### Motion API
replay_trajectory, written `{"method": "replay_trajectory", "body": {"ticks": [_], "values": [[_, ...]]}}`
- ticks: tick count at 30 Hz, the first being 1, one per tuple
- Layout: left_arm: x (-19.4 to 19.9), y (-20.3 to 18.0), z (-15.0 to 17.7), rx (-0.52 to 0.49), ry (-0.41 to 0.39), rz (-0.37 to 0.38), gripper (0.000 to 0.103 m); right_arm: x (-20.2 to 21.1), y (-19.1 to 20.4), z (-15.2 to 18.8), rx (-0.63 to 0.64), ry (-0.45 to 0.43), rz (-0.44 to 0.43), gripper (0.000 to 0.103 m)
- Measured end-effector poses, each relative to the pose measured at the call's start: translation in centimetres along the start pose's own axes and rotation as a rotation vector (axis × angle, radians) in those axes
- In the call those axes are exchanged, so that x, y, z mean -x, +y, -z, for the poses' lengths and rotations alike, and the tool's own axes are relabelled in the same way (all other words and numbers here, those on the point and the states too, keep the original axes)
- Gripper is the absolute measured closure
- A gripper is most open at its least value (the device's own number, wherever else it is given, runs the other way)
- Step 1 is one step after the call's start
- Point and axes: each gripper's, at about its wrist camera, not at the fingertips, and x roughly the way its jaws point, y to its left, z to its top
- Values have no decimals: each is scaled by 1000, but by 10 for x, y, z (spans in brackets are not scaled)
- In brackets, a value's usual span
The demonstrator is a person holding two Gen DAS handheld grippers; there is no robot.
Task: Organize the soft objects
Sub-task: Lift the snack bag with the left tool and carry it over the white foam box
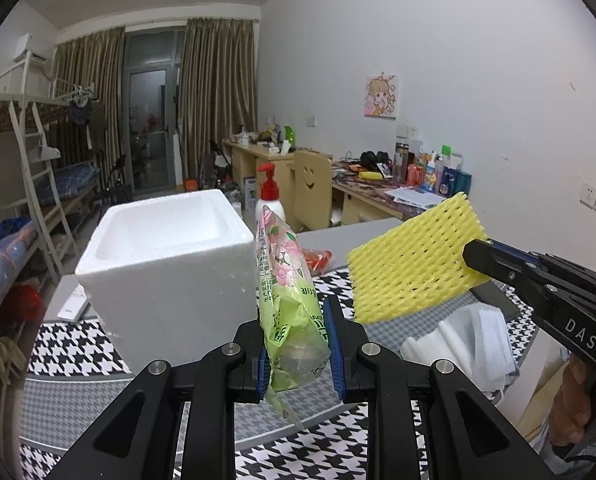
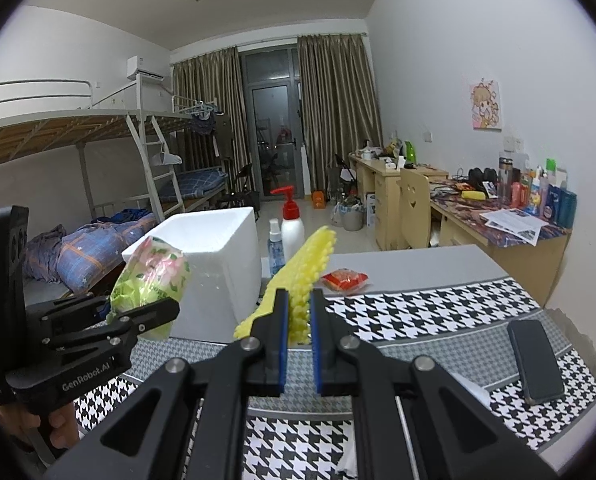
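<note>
Holding green floral packet [image 1: 294, 320] in my left gripper [image 1: 296, 350], jaws part-closed, pads pressing packet's lower half, top leaning free. Right gripper [image 2: 298, 320] clamped nearly shut on corner of yellow foam net [image 2: 301, 276], rest sticking out. Both lifted over houndstooth mat [image 2: 417, 312]. White cloths [image 1: 469, 340] lie near right. Beyond, left of centre: open foam box [image 1: 170, 264]. Risk: slick packet sliding from pads; floppy net catching box rim on entry.
</note>
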Motion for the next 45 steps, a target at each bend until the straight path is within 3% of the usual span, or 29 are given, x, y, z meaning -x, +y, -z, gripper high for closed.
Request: {"method": "replay_trajectory", "body": {"ticks": [45], "values": [[-25, 45, -71, 3, -75, -126, 78, -45, 32, -66, 59, -71, -6, 90]]}}
